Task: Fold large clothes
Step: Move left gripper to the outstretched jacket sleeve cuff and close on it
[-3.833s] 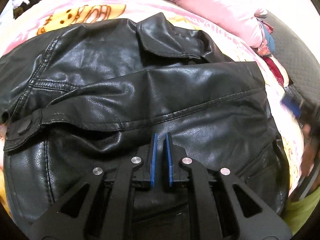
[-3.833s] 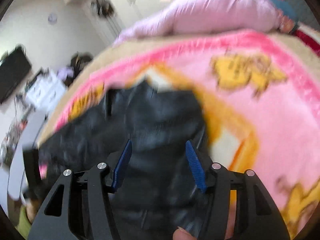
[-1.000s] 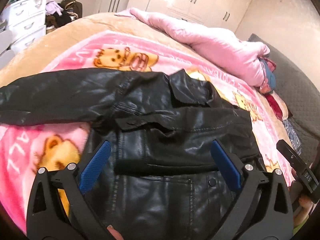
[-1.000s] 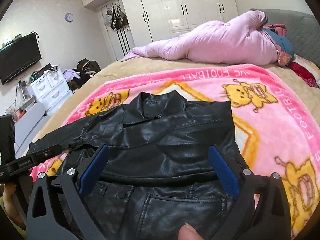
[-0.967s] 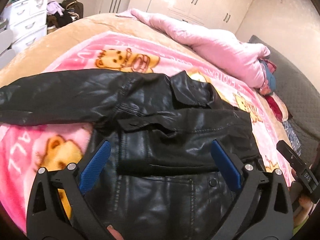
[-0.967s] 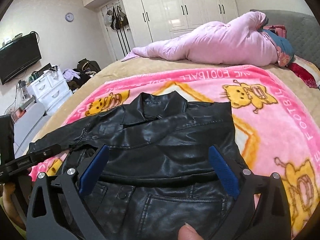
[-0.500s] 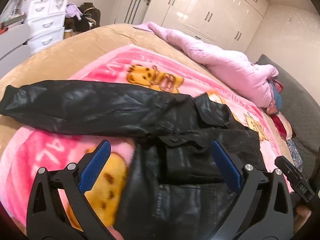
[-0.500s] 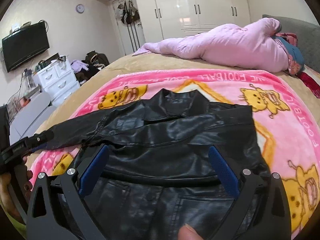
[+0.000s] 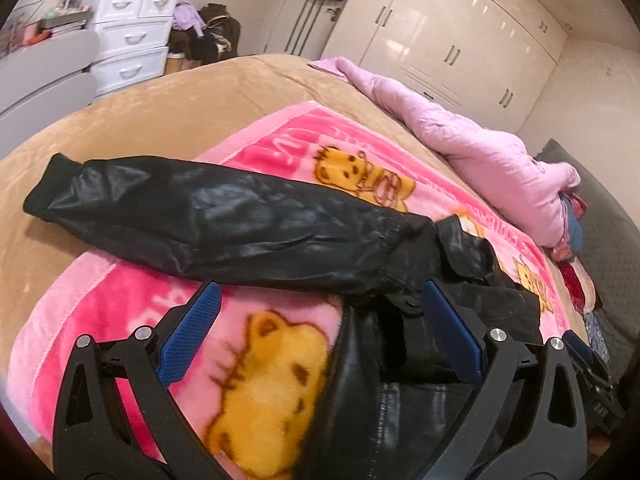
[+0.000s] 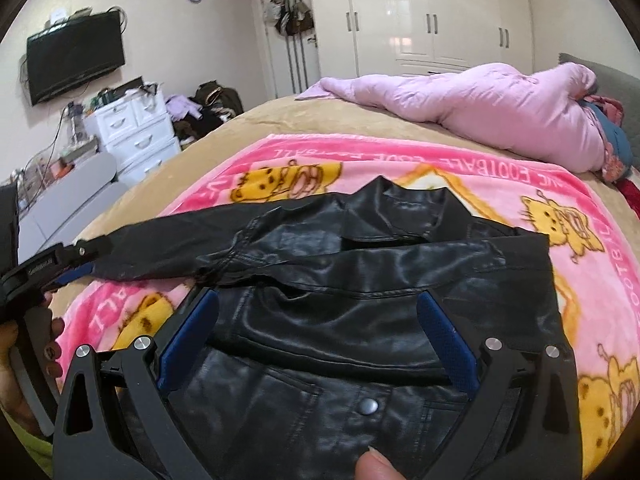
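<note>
A glossy, creased black leather jacket [image 10: 360,280] lay on the fleecy pink blanket [image 10: 592,280], both left tongs [image 9: 320,332] and right tongs [image 10: 320,332] spread wide, seemingly empty.

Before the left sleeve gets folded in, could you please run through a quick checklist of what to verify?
1. Left gripper open: ok, fingers spread wide.
2. Right gripper open and empty: ok.
3. Left sleeve laid out straight and reachable: ok, it stretches sideways, cuff over the tan bedding.
4. Right sleeve already folded across the jacket: ok.
5. Jacket flat on the blanket: ok, though the collar area is a bit rumpled.
6. Left gripper in contact with the sleeve: cannot tell.
</note>
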